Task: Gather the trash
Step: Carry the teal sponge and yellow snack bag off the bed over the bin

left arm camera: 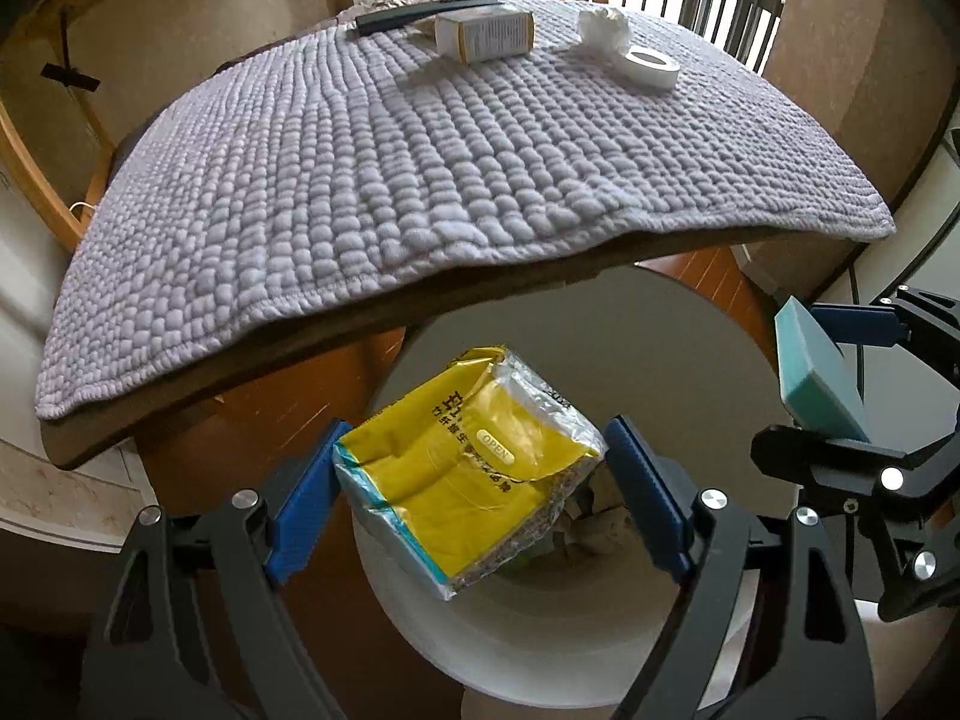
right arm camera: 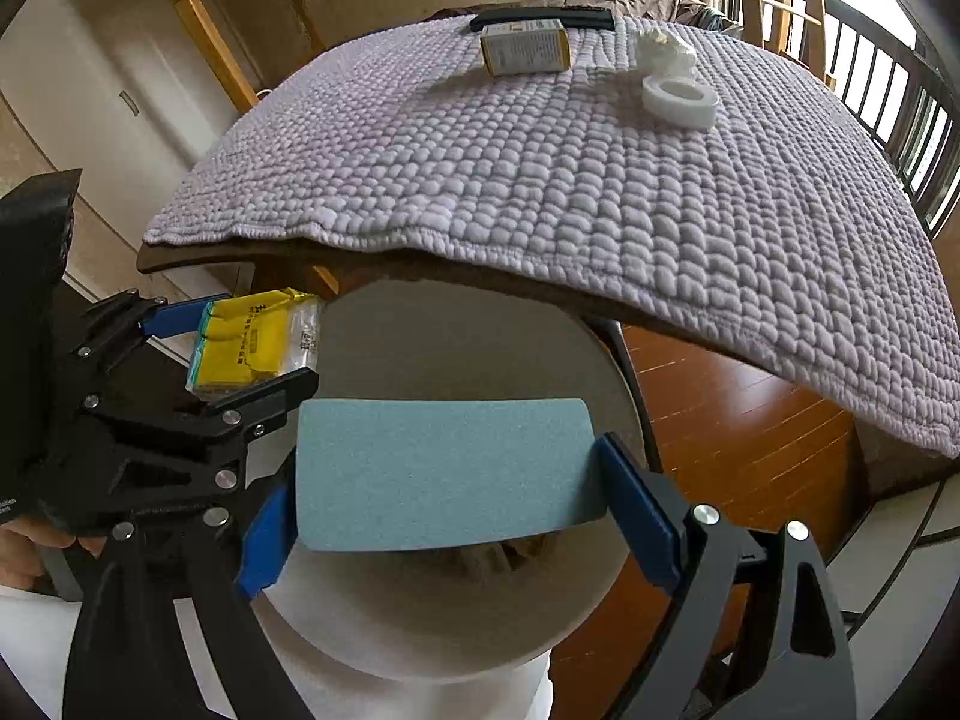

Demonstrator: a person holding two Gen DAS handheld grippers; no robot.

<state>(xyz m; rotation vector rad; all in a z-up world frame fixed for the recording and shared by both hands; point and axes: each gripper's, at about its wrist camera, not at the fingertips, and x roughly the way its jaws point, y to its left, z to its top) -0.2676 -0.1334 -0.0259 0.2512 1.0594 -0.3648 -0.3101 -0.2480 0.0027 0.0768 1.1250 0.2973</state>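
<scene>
My left gripper (left arm camera: pixel 474 480) is shut on a yellow tissue packet (left arm camera: pixel 468 474) and holds it over the open white bin (left arm camera: pixel 540 648). My right gripper (right arm camera: pixel 447 474) is shut on a teal sponge block (right arm camera: pixel 444 471) over the same bin (right arm camera: pixel 420 642); the block also shows in the left wrist view (left arm camera: pixel 810 372), and the packet in the right wrist view (right arm camera: pixel 252 348). On the purple mat (left arm camera: pixel 420 180) at the far side lie a small white and yellow box (left arm camera: pixel 486 33), a crumpled white tissue (left arm camera: pixel 603 24), a white tape roll (left arm camera: pixel 651 69) and a dark flat bar (left arm camera: pixel 420 15).
The mat covers a brown table (left arm camera: pixel 240 360) whose near edge hangs over the bin. Some scraps lie inside the bin (left arm camera: pixel 591 510). Wood floor (right arm camera: pixel 738 420) lies to the right. A dark railing (right arm camera: pixel 912 120) stands behind the table.
</scene>
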